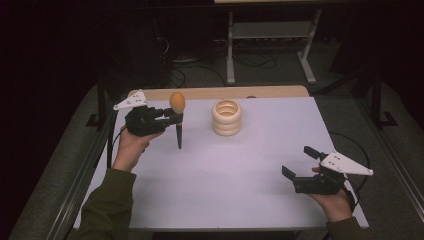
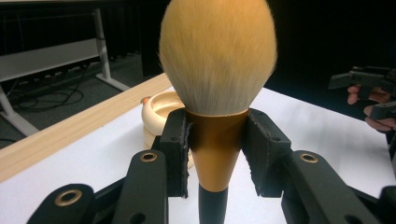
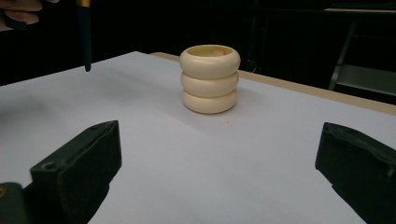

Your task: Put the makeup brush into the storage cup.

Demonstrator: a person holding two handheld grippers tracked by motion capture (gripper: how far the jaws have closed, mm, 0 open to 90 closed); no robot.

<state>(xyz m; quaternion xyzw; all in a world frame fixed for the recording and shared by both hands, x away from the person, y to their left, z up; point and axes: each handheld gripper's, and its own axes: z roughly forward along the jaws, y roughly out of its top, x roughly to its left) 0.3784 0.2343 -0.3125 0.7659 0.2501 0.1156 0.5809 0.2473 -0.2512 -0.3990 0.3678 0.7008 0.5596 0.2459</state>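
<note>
A makeup brush (image 1: 178,116) with a fluffy tan head, a gold collar and a dark handle stands upright above the table's left half. My left gripper (image 1: 172,118) is shut on its collar. In the left gripper view the pads (image 2: 176,149) press on the gold collar of the brush (image 2: 217,65), bristles up. A cream ribbed cup (image 1: 227,117) stands at the table's middle rear, to the right of the brush; the cup (image 3: 210,78) is upright and apart from both grippers. My right gripper (image 1: 298,161) rests near the front right, jaws wide open with nothing between them.
The white table top (image 1: 240,175) has a wooden strip (image 1: 210,92) along its far edge. Beyond the table are a dark floor, cables and a metal stand's legs (image 1: 270,50). Rails run along both table sides.
</note>
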